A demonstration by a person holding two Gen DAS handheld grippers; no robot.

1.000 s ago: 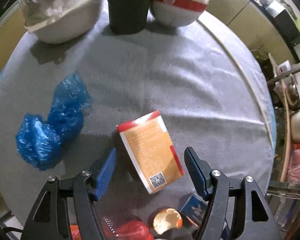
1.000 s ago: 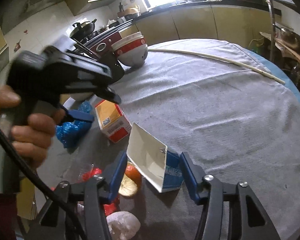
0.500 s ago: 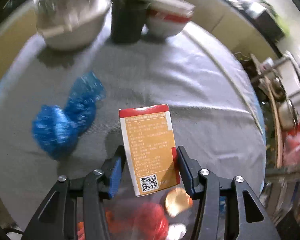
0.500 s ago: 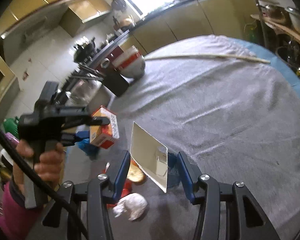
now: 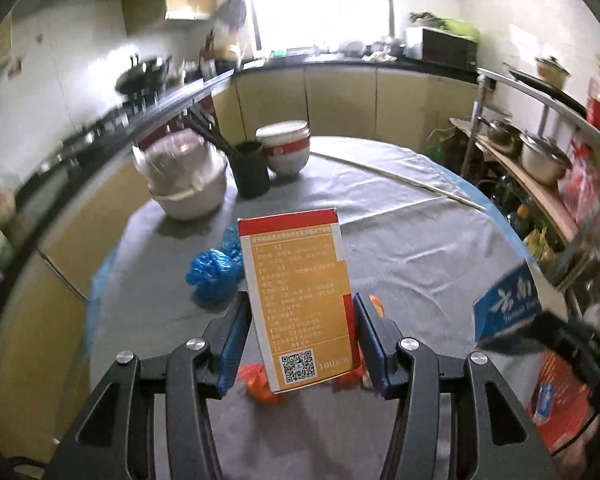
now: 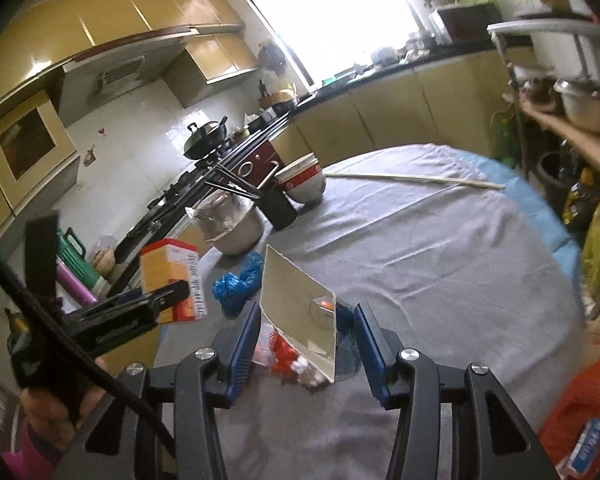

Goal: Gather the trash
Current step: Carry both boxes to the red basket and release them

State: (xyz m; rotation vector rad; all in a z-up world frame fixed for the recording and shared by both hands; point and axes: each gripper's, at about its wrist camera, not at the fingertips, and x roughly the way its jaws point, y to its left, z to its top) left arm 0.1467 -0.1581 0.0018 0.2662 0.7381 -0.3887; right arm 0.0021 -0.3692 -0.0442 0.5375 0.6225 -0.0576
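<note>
My left gripper pinches the orange box upright, my right gripper clamps the blue carton, both above the table.

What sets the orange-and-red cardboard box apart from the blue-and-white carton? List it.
The orange-and-red cardboard box is closed with flat sides; the blue-and-white carton is open, showing its pale inside. The box sits in the left gripper, the carton in the right gripper. Both are clamped and held above the table.
</note>
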